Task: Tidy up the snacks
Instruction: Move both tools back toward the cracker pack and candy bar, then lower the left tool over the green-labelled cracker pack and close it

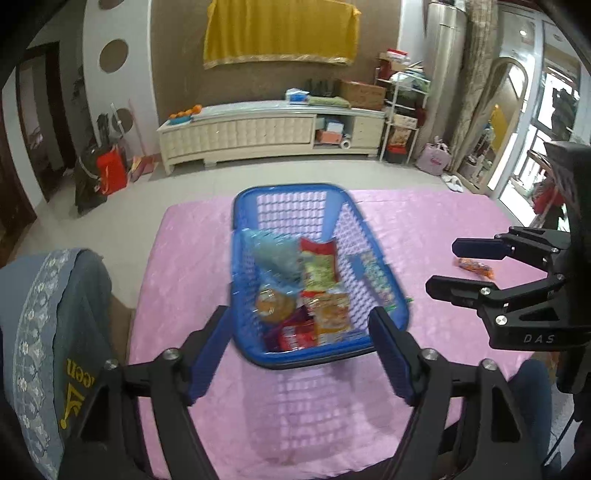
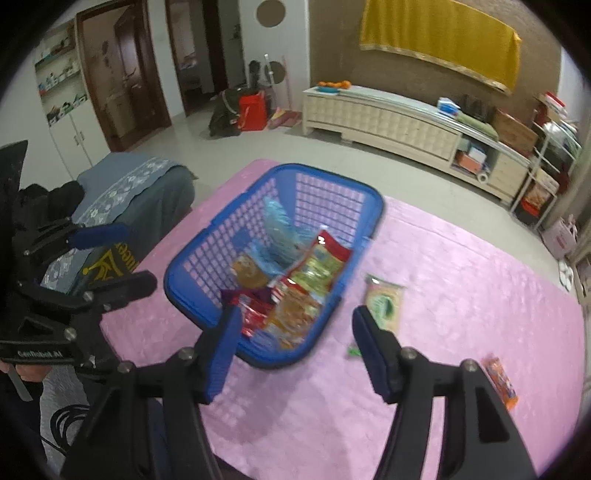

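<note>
Pink cloth covers the table (image 2: 461,295), which stands in a living room with a cream low cabinet (image 1: 258,136) and a yellow cloth (image 1: 280,31) hung on the far wall. A blue basket (image 2: 192,258) sits on the table toward its left side, with its near end close to the near edge. Inside the basket lie several snack packets: a pale blue bag (image 2: 280,229) toward the far end, a red and green packet (image 2: 314,266) beside it, a round golden snack (image 1: 273,304), and red and orange packets (image 2: 291,314) at the near end. Outside the basket, a green packet (image 2: 384,302) lies on the table just beside its right wall, and an orange packet (image 2: 502,380) lies farther right, near the near edge. The left hand-held gripper (image 1: 301,354) hangs over the near end of the basket, jaws wide apart, nothing between them. The right hand-held gripper (image 2: 295,354) is above the near right corner of the basket, jaws apart and empty.
</note>
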{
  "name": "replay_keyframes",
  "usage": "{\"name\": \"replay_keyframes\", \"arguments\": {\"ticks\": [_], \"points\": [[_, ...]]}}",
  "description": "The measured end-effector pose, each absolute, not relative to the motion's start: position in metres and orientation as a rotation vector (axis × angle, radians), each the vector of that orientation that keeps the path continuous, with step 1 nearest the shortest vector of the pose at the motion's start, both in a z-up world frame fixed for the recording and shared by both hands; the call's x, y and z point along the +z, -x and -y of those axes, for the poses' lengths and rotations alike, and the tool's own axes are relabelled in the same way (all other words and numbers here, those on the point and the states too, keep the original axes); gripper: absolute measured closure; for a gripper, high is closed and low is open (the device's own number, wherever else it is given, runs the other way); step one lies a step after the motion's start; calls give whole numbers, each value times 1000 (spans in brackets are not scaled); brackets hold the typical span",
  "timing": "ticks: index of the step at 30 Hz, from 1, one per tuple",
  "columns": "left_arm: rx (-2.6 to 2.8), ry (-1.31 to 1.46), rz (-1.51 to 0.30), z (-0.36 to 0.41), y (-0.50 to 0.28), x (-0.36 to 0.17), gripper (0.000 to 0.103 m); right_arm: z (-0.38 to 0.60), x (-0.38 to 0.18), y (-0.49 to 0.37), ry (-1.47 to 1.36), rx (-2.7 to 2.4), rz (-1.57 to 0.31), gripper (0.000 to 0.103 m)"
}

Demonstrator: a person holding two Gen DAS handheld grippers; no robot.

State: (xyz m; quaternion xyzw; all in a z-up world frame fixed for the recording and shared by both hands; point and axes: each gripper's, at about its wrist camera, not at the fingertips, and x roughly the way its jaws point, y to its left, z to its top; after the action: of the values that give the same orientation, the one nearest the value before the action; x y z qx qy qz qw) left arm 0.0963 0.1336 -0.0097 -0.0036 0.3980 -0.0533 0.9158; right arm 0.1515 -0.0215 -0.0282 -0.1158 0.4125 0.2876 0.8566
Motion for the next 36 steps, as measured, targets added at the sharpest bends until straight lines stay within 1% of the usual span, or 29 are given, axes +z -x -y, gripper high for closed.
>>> {"name": "replay_keyframes", "arguments": {"ticks": [9,12,20,28,31,33,36], "points": [[-195,-61,-805,-60,-102,-3,23,94,-20,-150,192,520,-862,36],[-229,-60,-796,-39,-106,-3,22,117,-22,-151,192,484,-861,33],[-264,-94,-833,18,-124,-22,21,177,-33,-160,136,426,-867,21],[-188,-73,-837,62,-141,-55,21,214,-61,-175,157,347,-867,13],[-158,-74,-837,72,-146,-68,21,223,-74,-180,156,321,-867,4],[-146,-49,-844,75,-150,-76,21,229,-82,-182,145,318,-868,0],[-105,2,-852,76,-159,-88,21,231,-95,-186,138,313,-877,0]]}}
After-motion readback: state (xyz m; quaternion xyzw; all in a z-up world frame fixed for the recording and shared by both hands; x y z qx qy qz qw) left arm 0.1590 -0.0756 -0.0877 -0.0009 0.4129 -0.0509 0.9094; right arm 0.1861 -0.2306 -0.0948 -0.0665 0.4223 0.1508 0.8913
